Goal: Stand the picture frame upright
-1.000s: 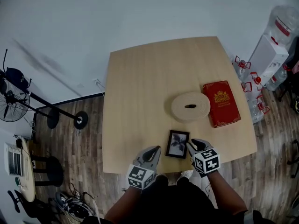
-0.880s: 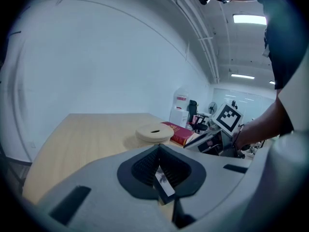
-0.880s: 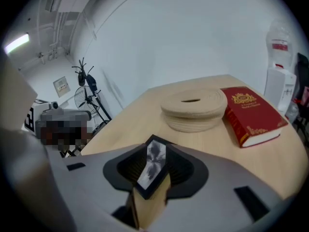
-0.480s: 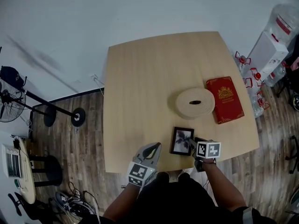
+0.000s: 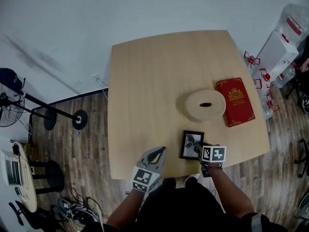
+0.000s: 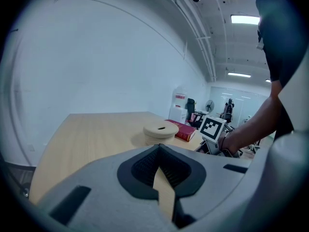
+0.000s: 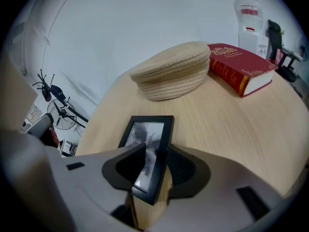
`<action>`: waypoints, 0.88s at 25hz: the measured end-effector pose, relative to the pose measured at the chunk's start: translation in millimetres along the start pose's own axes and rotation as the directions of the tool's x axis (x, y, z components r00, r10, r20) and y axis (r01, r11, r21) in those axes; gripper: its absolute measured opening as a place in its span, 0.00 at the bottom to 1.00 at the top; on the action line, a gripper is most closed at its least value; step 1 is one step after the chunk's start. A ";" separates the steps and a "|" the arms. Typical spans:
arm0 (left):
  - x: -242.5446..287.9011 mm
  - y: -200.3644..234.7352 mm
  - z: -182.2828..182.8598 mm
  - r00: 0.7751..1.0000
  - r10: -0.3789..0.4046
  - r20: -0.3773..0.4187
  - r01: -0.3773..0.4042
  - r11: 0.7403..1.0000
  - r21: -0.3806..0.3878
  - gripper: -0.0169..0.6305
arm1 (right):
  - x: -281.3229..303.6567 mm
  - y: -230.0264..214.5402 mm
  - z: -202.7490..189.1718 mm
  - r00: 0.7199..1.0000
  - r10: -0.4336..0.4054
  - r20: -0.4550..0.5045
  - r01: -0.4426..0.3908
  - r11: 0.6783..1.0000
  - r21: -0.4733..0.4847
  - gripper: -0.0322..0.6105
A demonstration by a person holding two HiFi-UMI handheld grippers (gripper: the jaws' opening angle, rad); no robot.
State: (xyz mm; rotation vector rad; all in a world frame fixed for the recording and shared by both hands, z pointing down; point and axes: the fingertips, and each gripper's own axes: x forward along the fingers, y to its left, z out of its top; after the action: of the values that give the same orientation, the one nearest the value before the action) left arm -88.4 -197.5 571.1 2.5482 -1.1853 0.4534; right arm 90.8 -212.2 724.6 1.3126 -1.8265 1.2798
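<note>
Close to done: letting go of the picture frame [image 7: 147, 134].
Opening wide at the right tongs [image 7: 154, 161], frame's lower edge between the jaws, tilted back, seemingly propped on its own near the table's [image 5: 145, 95] five o'clock edge, woven lid [image 7: 171, 71] at one o'clock. Shut and empty at the left tongs [image 6: 159, 170]. Left to do, by the look of it: backing out without a knock.

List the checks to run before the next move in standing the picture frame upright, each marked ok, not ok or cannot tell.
1. Picture frame between the right gripper jaws: ok.
2. Firm grip on it: not ok, jaws are opening.
3. Frame upright: not ok, its face shows from above.
4. Left gripper empty, apart from the frame: ok.
5. Round woven basket and red book apart from the frame: ok.
</note>
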 end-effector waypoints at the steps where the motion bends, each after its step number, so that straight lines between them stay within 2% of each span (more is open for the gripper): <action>1: -0.3 0.7 -0.8 1.000 -0.001 -0.001 0.001 1.000 -0.001 0.03 | 0.8 -1.0 -0.9 1.000 -0.011 -0.006 0.011 1.000 -0.003 0.24; 5: -0.2 5.4 -2.4 1.000 -0.002 -0.001 0.002 1.000 0.000 0.03 | 7.2 -5.1 -10.9 0.997 -0.057 -0.049 0.057 0.998 -0.010 0.24; 8: 0.9 8.7 -1.4 1.000 0.000 0.005 0.000 1.000 -0.002 0.03 | 8.1 -6.1 -12.7 0.997 -0.076 -0.032 0.076 0.997 -0.013 0.24; 13: 0.9 11.5 -3.4 1.000 -0.005 0.005 0.005 1.000 -0.005 0.03 | 8.6 -4.9 -12.7 0.998 -0.062 -0.032 0.062 0.998 -0.011 0.24; 19: 0.9 7.6 -5.6 1.000 -0.011 0.003 0.011 1.000 -0.008 0.03 | 6.0 -9.9 -11.3 0.999 -0.036 0.004 0.036 0.999 0.012 0.17; 22: 0.0 5.5 -5.5 1.000 -0.011 0.003 0.012 1.000 -0.006 0.03 | 3.9 -10.6 -7.6 0.999 -0.048 0.025 0.049 0.999 -0.022 0.16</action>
State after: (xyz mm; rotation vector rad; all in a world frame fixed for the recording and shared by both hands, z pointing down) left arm -93.5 -198.8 576.8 2.5503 -1.1707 0.4431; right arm 98.4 -207.6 734.9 1.3574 -1.8093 1.2193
